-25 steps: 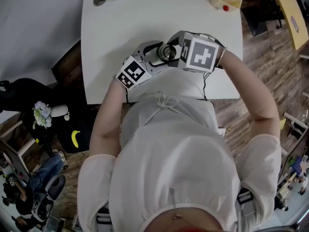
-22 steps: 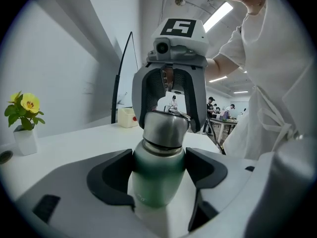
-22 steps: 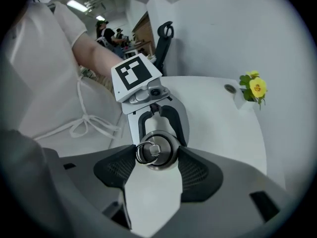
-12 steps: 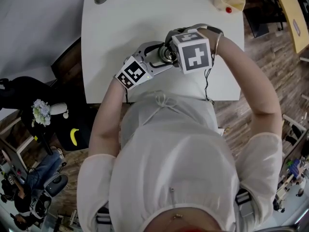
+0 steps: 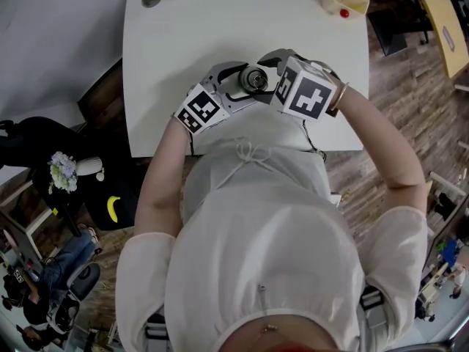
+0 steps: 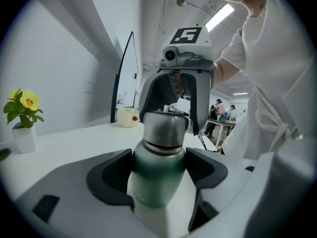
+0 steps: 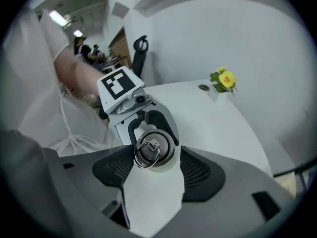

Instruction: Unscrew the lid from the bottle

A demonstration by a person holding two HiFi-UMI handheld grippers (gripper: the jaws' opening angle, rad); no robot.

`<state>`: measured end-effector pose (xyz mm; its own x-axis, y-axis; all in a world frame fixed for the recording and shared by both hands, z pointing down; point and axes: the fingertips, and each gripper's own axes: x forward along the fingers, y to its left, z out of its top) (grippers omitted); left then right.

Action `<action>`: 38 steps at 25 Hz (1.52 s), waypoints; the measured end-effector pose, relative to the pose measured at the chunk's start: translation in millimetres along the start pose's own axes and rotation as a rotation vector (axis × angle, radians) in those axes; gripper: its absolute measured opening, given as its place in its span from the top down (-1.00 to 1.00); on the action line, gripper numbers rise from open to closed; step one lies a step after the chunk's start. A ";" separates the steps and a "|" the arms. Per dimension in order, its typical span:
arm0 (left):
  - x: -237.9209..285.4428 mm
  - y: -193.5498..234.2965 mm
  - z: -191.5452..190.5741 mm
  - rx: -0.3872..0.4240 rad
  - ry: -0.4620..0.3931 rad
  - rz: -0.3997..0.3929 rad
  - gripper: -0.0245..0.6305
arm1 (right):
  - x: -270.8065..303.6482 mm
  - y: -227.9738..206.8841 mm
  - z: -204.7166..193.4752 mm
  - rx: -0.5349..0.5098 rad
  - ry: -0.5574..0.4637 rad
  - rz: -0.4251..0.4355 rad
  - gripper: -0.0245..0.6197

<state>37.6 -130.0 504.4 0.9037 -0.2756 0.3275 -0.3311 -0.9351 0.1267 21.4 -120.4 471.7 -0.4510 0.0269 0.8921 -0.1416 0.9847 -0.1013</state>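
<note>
Bottle [image 5: 255,79] (left gripper [image 6: 158,170] clamped) stands inside table [image 5: 220,28] edges.

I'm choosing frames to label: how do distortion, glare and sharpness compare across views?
Head view: evenly lit, sharp, the white table bright but readable. Left gripper view: heavy fisheye with black corners, ceiling light strip glaring, bottle crisp. Right gripper view: same fisheye and black corners, lid slightly soft.

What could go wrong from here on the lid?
1. Jaws of the right gripper have just been opening; the lid sits loose near their tips, so reclosing could slip off.
2. The lid's ring lies toward one pad and might get pinched.
3. Only the left gripper clamps the bottle; a hard twist might spin it.
</note>
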 end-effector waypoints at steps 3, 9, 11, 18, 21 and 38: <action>-0.4 1.2 0.2 0.000 0.003 0.002 -0.15 | 0.3 0.2 0.1 0.198 -0.062 -0.005 0.00; 0.0 0.5 1.2 -0.002 0.003 0.008 -0.15 | -4.0 -3.0 5.8 0.302 -0.101 -0.088 0.19; 0.0 0.4 1.2 -0.002 0.005 0.010 -0.15 | -3.5 -3.1 4.8 0.283 -0.099 -0.084 0.19; 0.0 0.6 0.5 -0.001 0.011 0.013 -0.15 | -2.9 1.1 5.3 0.101 -0.057 -0.034 0.18; 0.3 0.0 0.3 0.001 0.015 0.014 -0.15 | -2.6 3.1 4.2 -0.064 -0.016 0.015 0.18; -0.4 0.2 -2.2 -0.001 0.019 0.011 -0.15 | 0.1 5.0 3.3 -0.457 0.200 0.100 0.14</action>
<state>36.6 -129.6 506.3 0.8945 -0.2820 0.3468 -0.3417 -0.9316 0.1237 17.7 -116.1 469.9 -0.2586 0.1136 0.9593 0.3137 0.9491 -0.0278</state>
